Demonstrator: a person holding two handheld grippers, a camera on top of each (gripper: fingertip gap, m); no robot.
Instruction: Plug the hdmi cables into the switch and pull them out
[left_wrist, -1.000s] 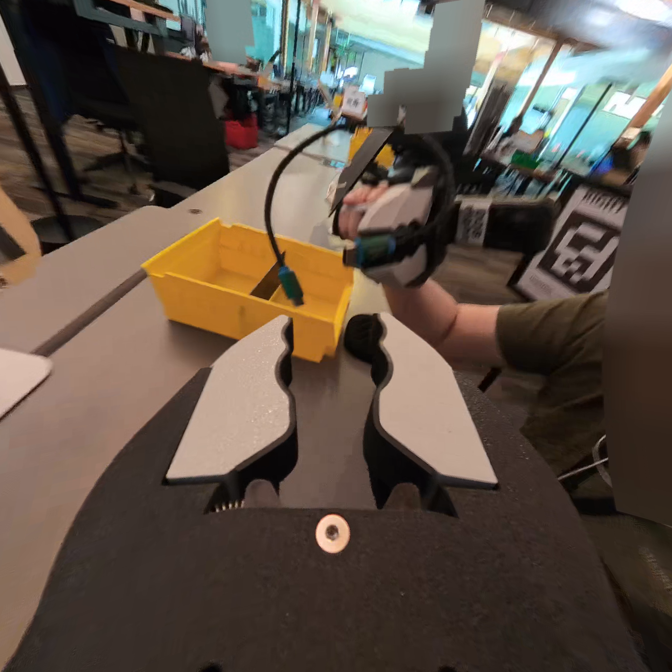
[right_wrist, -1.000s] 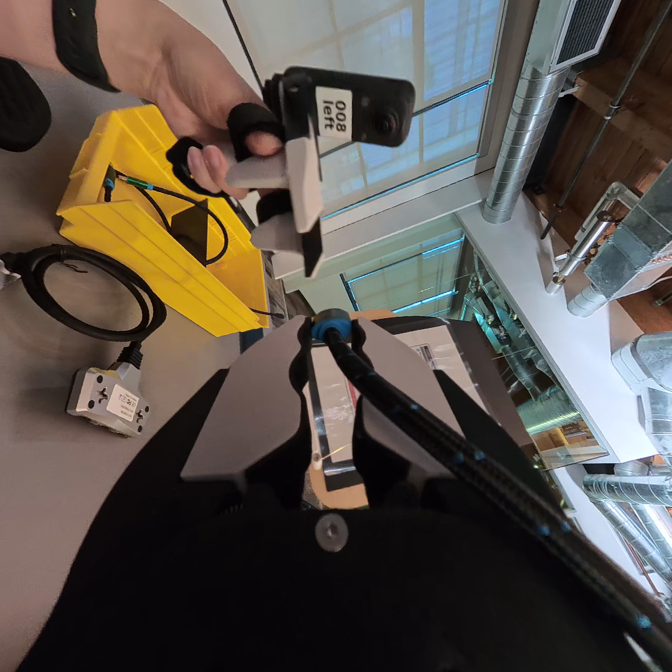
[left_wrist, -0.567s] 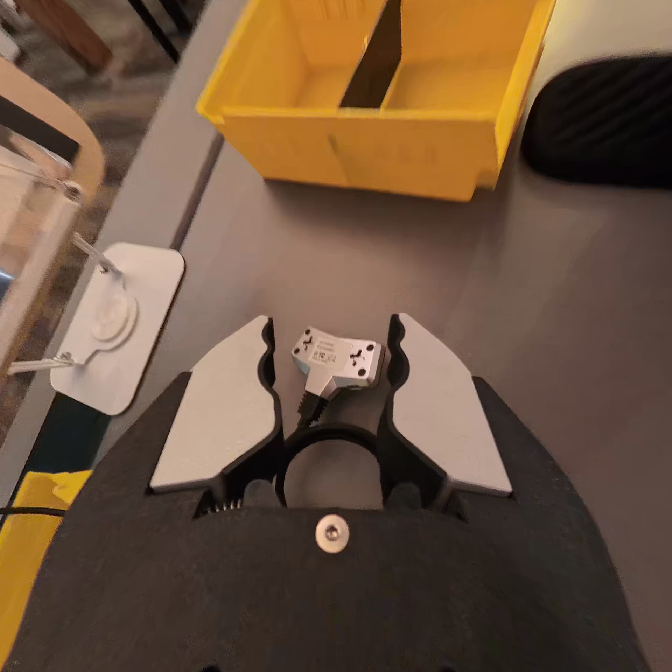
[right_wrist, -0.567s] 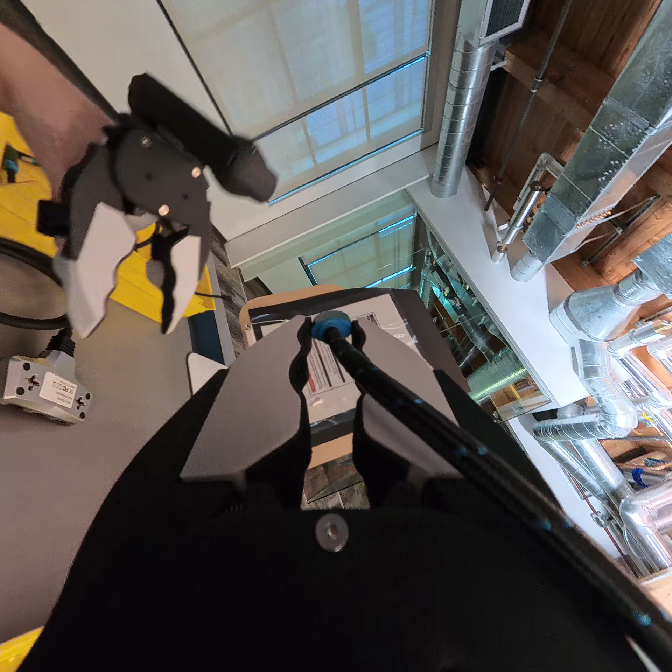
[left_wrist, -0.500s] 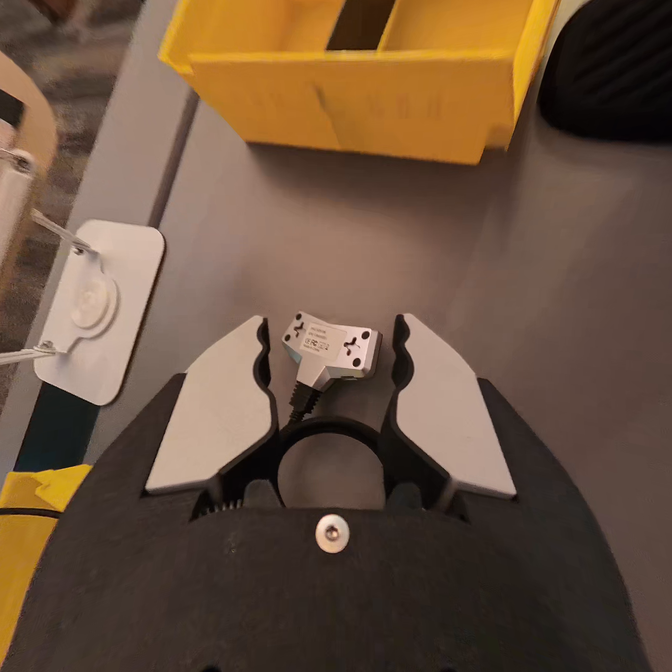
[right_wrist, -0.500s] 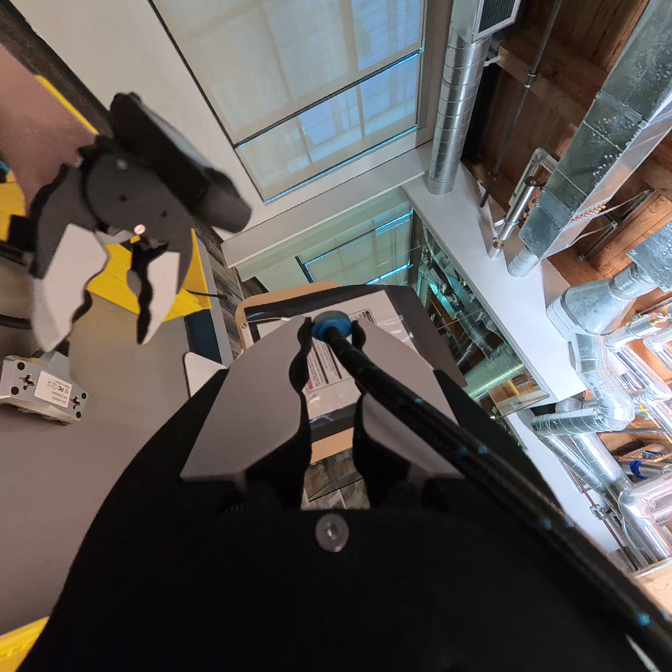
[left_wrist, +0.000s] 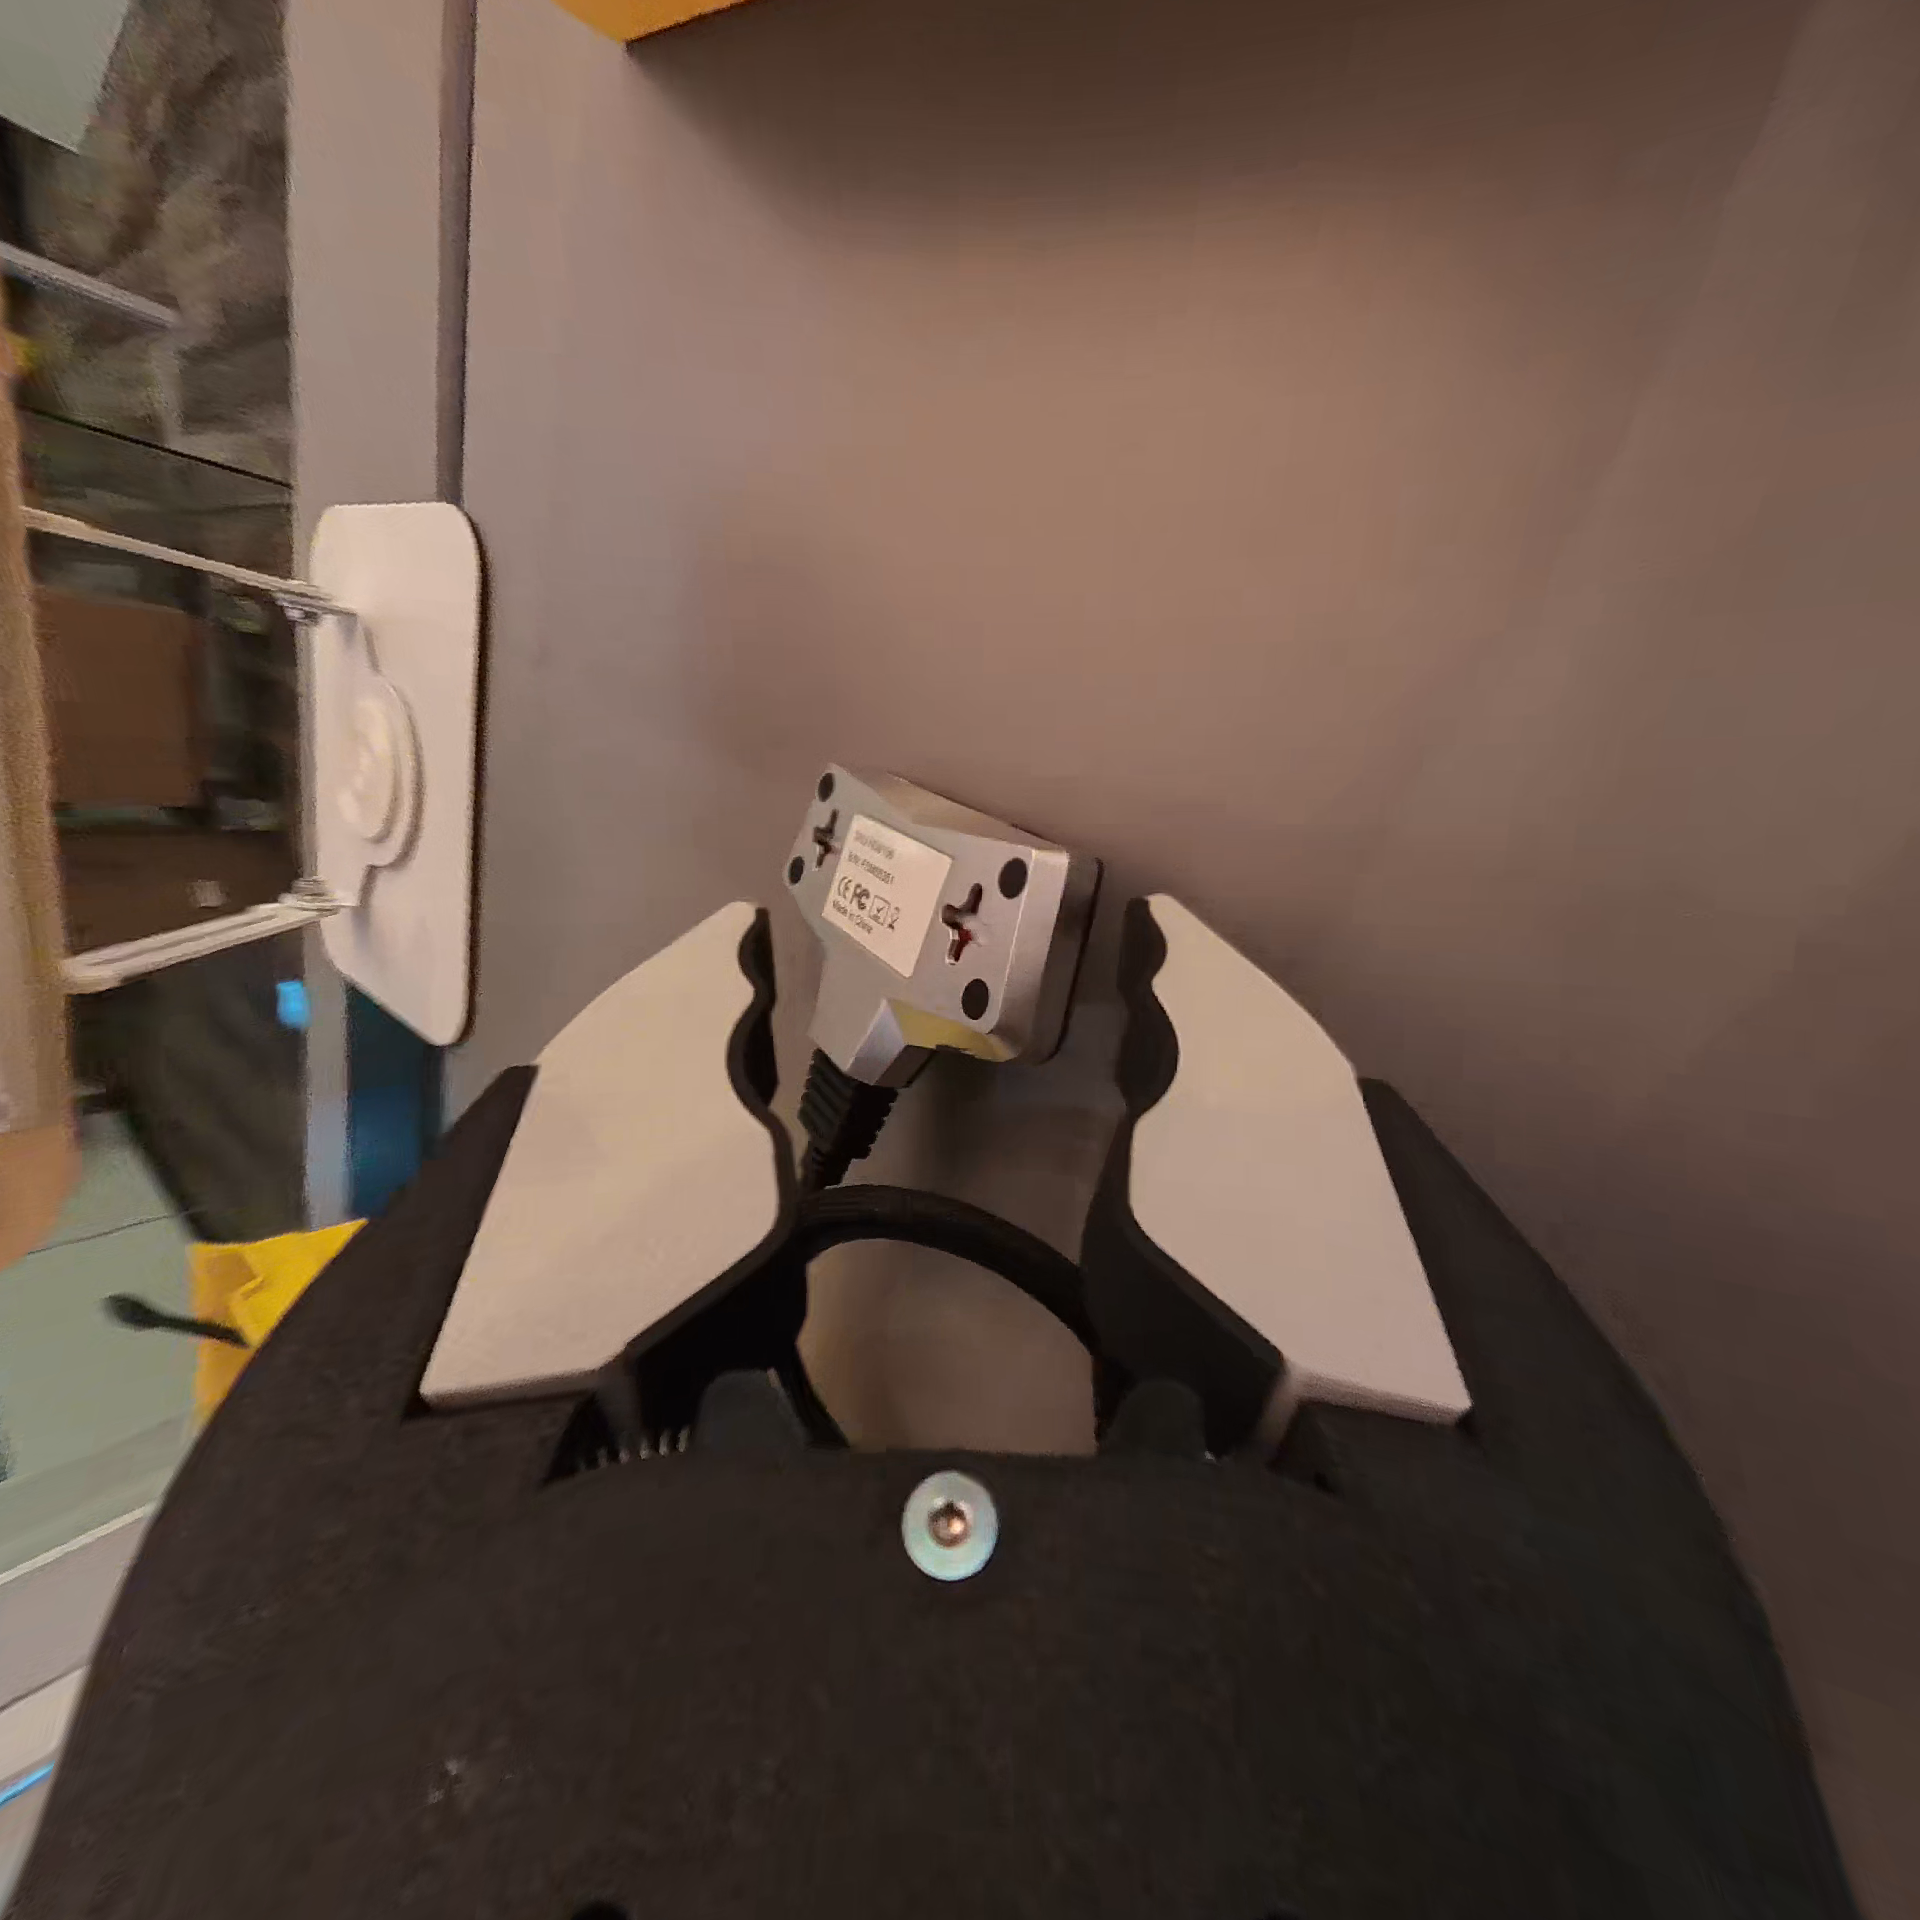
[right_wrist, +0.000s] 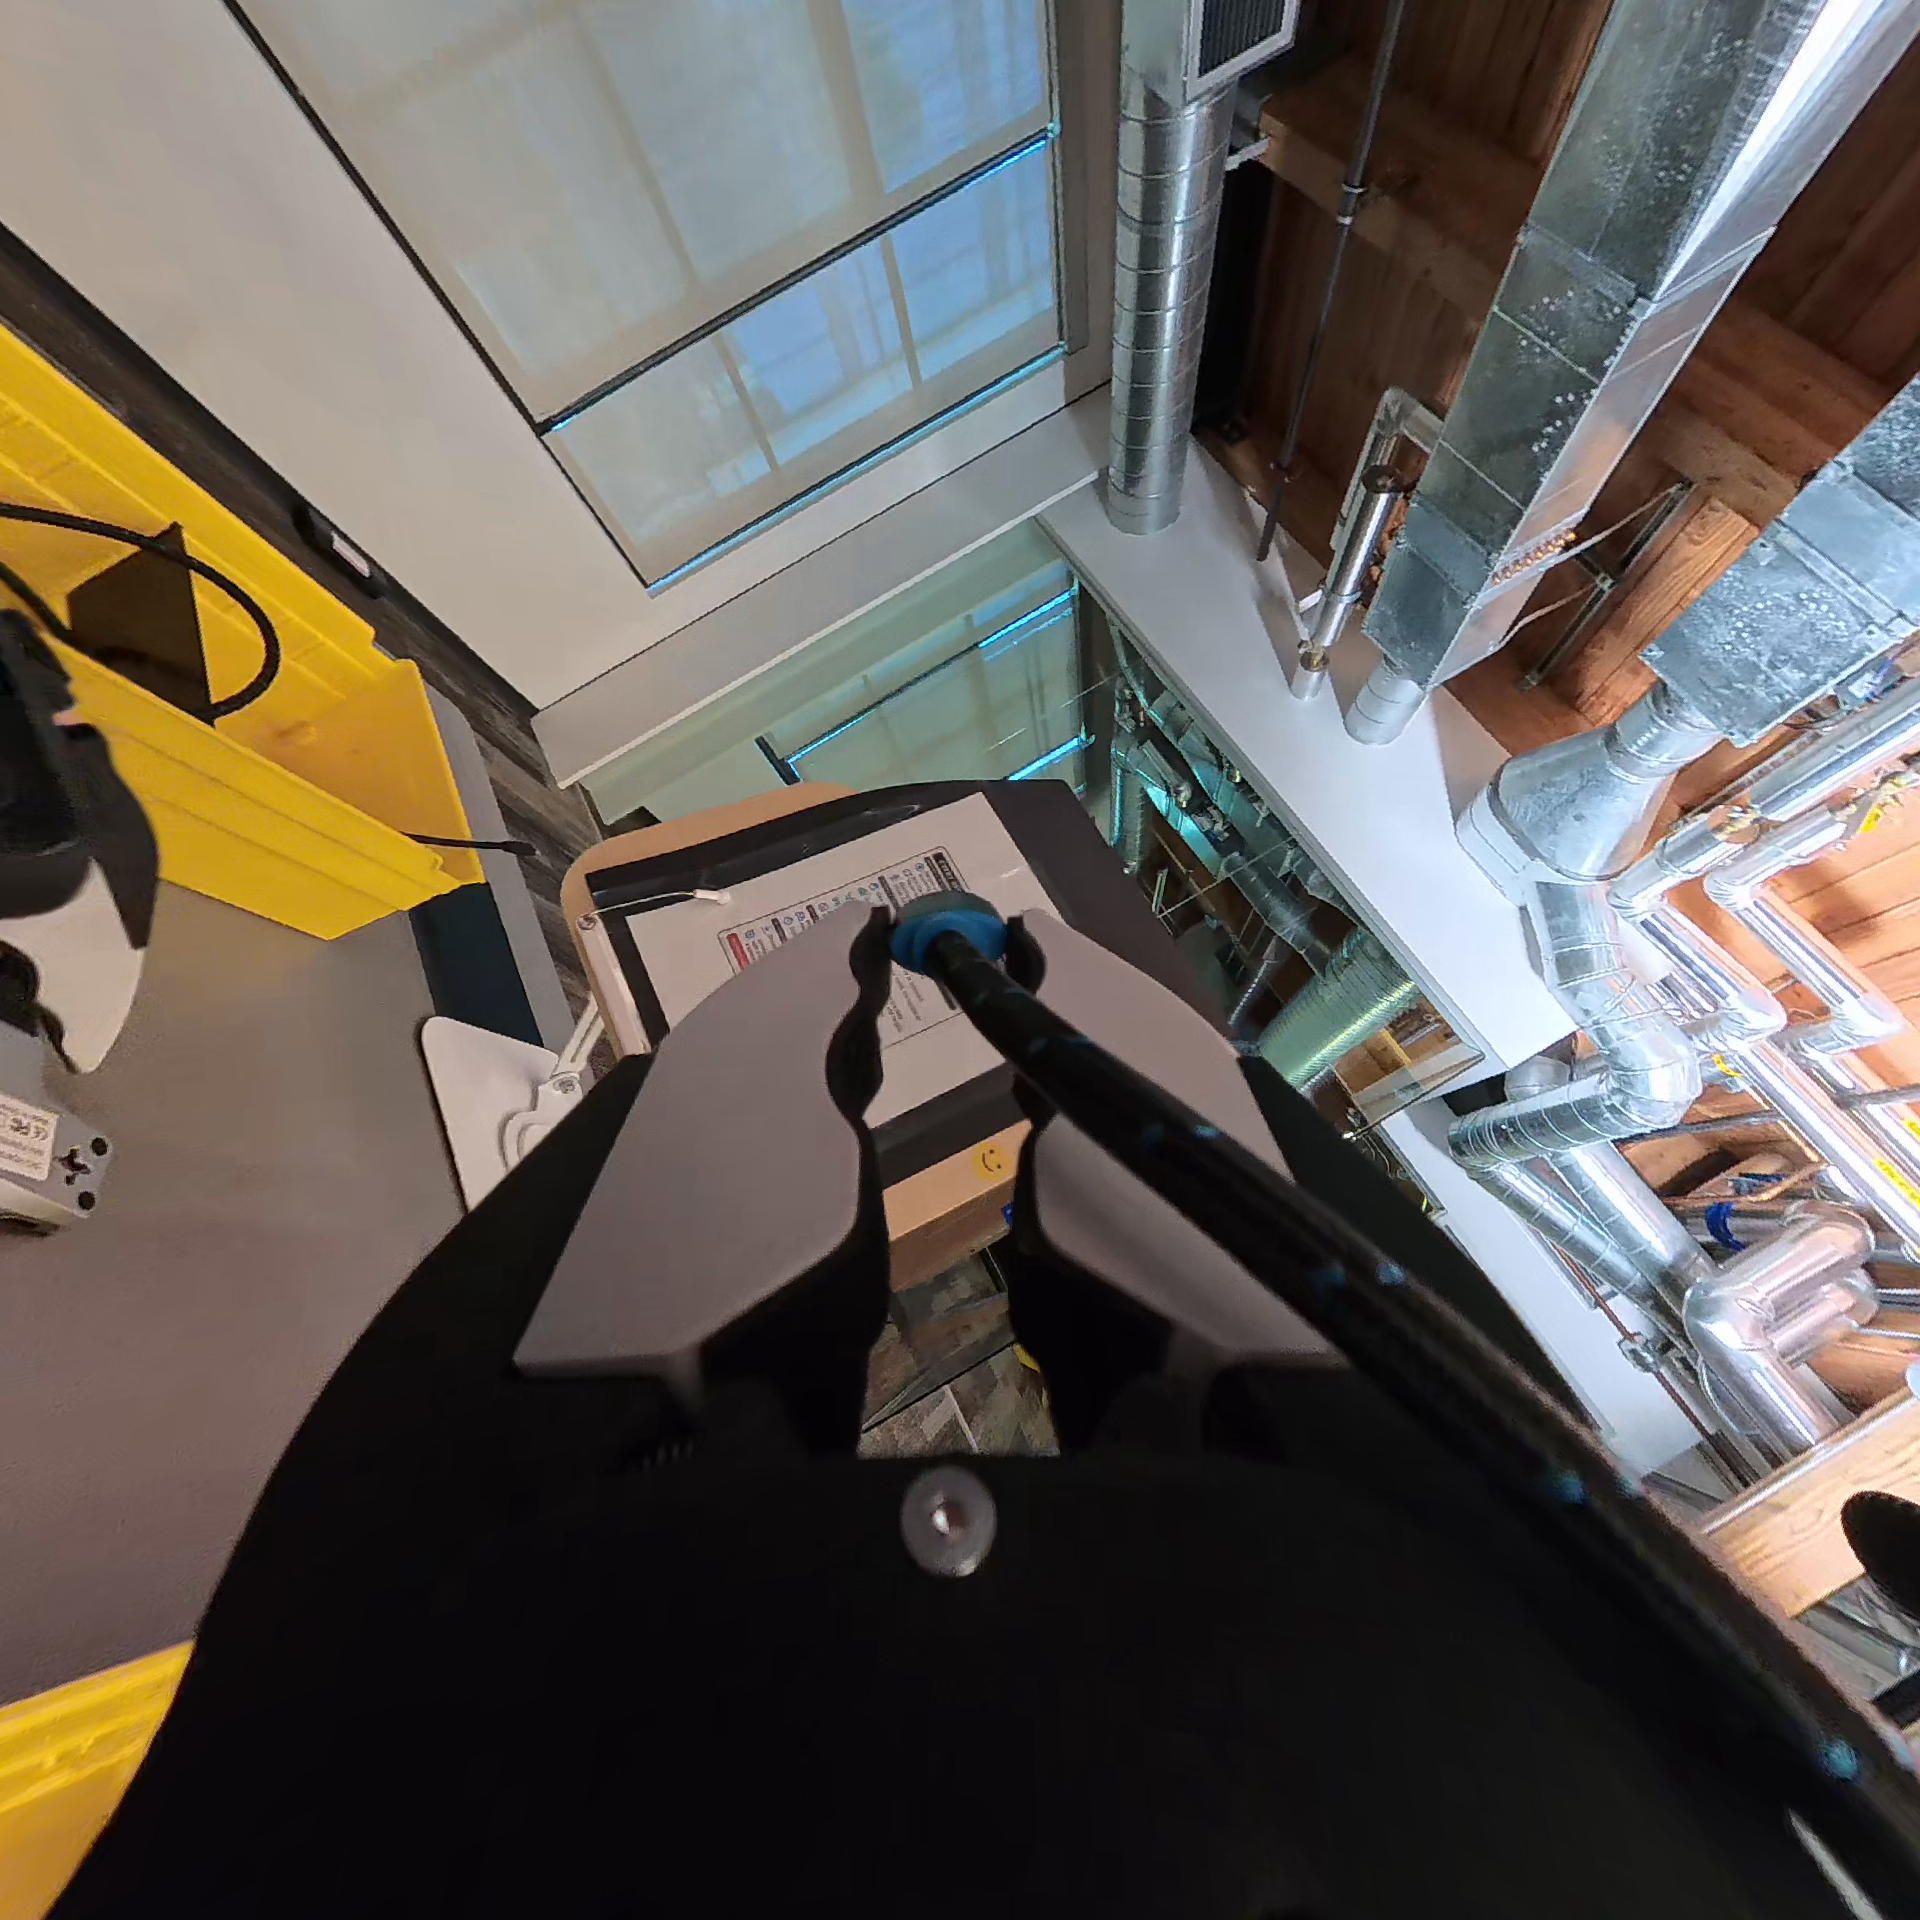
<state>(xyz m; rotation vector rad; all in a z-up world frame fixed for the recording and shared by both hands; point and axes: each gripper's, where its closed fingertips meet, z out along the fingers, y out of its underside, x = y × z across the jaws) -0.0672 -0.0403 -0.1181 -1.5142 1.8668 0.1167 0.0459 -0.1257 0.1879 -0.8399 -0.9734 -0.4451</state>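
Observation:
The silver HDMI switch (left_wrist: 925, 914) lies on the grey table (left_wrist: 1351, 520) with its labelled underside up. Its black lead (left_wrist: 935, 1216) loops back toward me. My left gripper (left_wrist: 945, 914) is open, one fingertip on each side of the switch, with a small gap on both sides. My right gripper (right_wrist: 948, 920) is shut on an HDMI cable plug with a blue collar (right_wrist: 935, 935). Its black braided cable (right_wrist: 1143, 1101) runs off to the lower right. The plug's metal end is hidden. The switch (right_wrist: 42, 1164) and my left gripper's finger (right_wrist: 73, 966) show at the left edge of the right wrist view.
A yellow bin (right_wrist: 239, 727) holding a thin black cable stands beyond the switch; its edge (left_wrist: 675, 10) shows in the left wrist view. A white mount plate (left_wrist: 400, 769) sits at the table's left edge. Another yellow bin corner (left_wrist: 249, 1288) lies near left. The gap from one gripper's tips to the other's is roughly 35 cm.
My left gripper swung down from facing the bin to the table, then closed in until its open fingers straddle the switch. My right gripper kept its hold on the plug and tilted upward.

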